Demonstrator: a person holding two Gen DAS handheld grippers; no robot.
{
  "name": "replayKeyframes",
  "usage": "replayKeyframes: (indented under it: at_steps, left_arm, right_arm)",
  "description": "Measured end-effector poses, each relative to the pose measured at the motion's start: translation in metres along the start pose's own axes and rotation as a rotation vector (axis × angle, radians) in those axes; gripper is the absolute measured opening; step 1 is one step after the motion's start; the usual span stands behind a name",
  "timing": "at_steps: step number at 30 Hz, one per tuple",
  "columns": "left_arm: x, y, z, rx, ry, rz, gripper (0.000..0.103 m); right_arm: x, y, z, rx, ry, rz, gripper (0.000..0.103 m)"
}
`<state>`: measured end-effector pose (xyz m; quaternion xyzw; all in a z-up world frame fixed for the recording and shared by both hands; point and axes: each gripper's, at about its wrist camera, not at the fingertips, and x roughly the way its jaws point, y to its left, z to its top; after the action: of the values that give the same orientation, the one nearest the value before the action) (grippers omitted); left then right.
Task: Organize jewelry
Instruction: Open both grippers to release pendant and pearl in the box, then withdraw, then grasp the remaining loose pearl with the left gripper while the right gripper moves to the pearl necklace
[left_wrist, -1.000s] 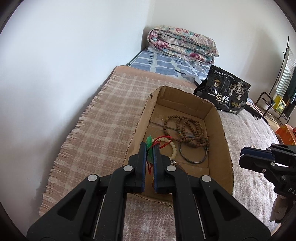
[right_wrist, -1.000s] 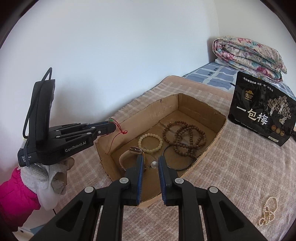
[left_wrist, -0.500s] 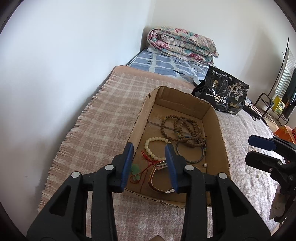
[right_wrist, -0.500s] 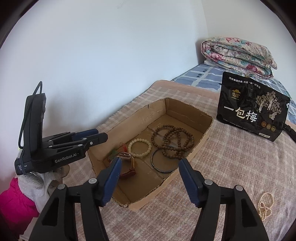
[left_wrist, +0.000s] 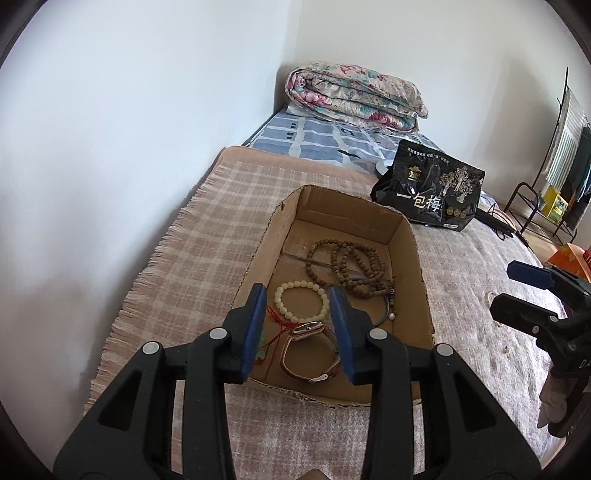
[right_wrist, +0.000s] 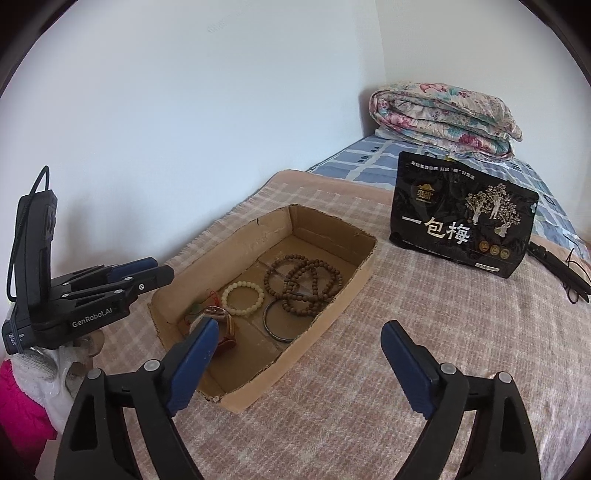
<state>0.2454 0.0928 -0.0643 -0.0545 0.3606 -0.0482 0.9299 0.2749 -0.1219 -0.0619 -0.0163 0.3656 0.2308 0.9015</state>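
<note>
An open cardboard box (left_wrist: 421, 280) (right_wrist: 343, 295) lies on the bed. It holds brown bead strings (left_wrist: 351, 266) (right_wrist: 303, 280), a cream bead bracelet (left_wrist: 301, 301) (right_wrist: 243, 297), a dark bangle (right_wrist: 279, 319), a watch (left_wrist: 308, 349) (right_wrist: 223, 325) and a red-cord green pendant (left_wrist: 275, 325). My left gripper (left_wrist: 298, 328) (right_wrist: 147, 275) is open and empty above the box's near end. My right gripper (right_wrist: 297, 363) (left_wrist: 517, 291) is wide open and empty, right of the box.
A black snack bag (left_wrist: 430, 192) (right_wrist: 461, 221) stands behind the box. A folded floral quilt (left_wrist: 354, 98) (right_wrist: 443, 114) lies at the bed's head by the wall. A metal rack (left_wrist: 535, 206) stands off the bed at right. A black cable (right_wrist: 557, 273) lies near the bag.
My left gripper opened and let the red-cord pendant drop into the box, then drew back. My right gripper opened wide and swung right, away from the box.
</note>
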Motion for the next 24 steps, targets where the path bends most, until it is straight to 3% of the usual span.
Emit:
replayKeyframes:
  at_steps: [4, 11, 15, 24]
  left_arm:
    - [-0.003, -0.011, 0.001, 0.014, -0.004, -0.014, 0.036]
    - [-0.003, -0.034, -0.002, 0.037, 0.006, -0.051, 0.036]
    - [-0.005, -0.048, -0.006, 0.055, 0.003, -0.077, 0.057]
    - [-0.010, -0.088, -0.014, 0.115, 0.002, -0.128, 0.058]
  right_arm:
    - [-0.006, -0.010, -0.004, 0.011, -0.011, -0.052, 0.103]
    - [-0.019, -0.035, -0.012, 0.028, -0.012, -0.113, 0.103]
    - [-0.031, -0.057, -0.016, 0.058, -0.019, -0.133, 0.103]
    - [-0.063, -0.118, -0.034, 0.112, -0.031, -0.216, 0.103]
